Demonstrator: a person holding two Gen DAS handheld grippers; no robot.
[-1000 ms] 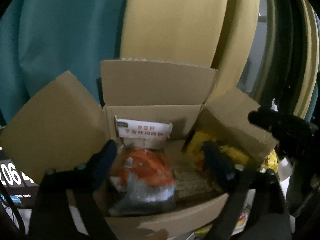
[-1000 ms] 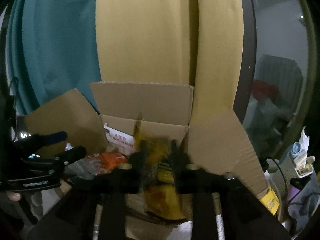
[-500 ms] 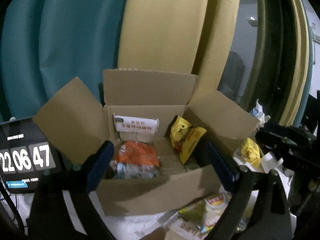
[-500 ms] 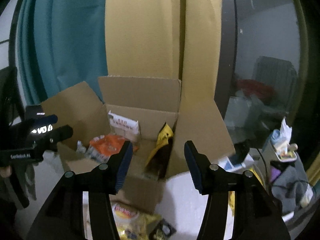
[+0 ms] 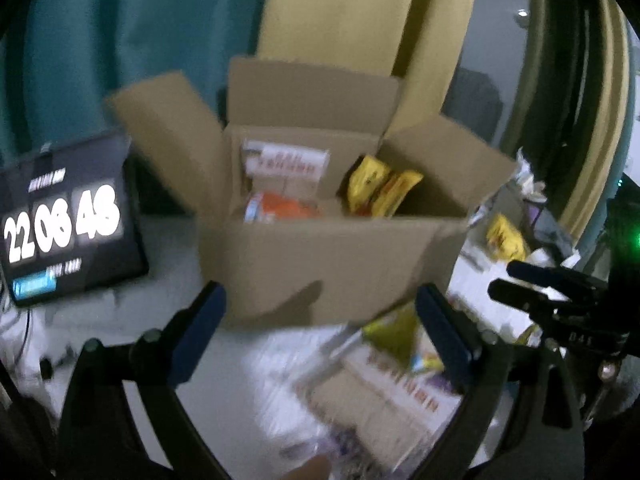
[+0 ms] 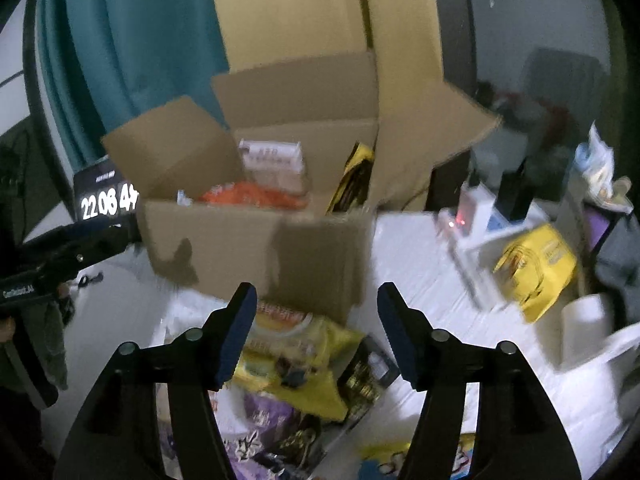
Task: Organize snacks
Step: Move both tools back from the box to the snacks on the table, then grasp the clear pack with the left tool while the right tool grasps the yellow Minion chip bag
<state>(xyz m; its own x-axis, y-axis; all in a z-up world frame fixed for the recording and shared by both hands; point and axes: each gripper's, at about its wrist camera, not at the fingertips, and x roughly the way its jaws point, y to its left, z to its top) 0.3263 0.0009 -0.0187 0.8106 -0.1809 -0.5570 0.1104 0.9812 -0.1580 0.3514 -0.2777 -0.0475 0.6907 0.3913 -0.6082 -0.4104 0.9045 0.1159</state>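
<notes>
An open cardboard box (image 5: 328, 264) (image 6: 256, 248) stands on the white table. Inside are an orange packet (image 5: 280, 210) (image 6: 248, 196), a white box with red print (image 5: 286, 162) (image 6: 274, 158) and yellow packets (image 5: 380, 192) (image 6: 356, 176) leaning at the right wall. My left gripper (image 5: 320, 332) is open and empty, in front of the box. My right gripper (image 6: 316, 328) is open and empty, above a pile of loose snacks: a yellow bag (image 6: 304, 352), a purple packet (image 6: 272, 412) and a flat white box (image 5: 384, 400).
A dark tablet showing a clock (image 5: 64, 228) (image 6: 108, 200) stands left of the box. A yellow bag (image 6: 536, 268) (image 5: 506, 238), a paper roll (image 6: 584, 324) and small white boxes (image 6: 476, 216) lie at the right. Teal and yellow curtains hang behind.
Both grippers have pulled back out of the box toward the table's front. The right gripper let go of the yellow packet, which now leans inside the box.
</notes>
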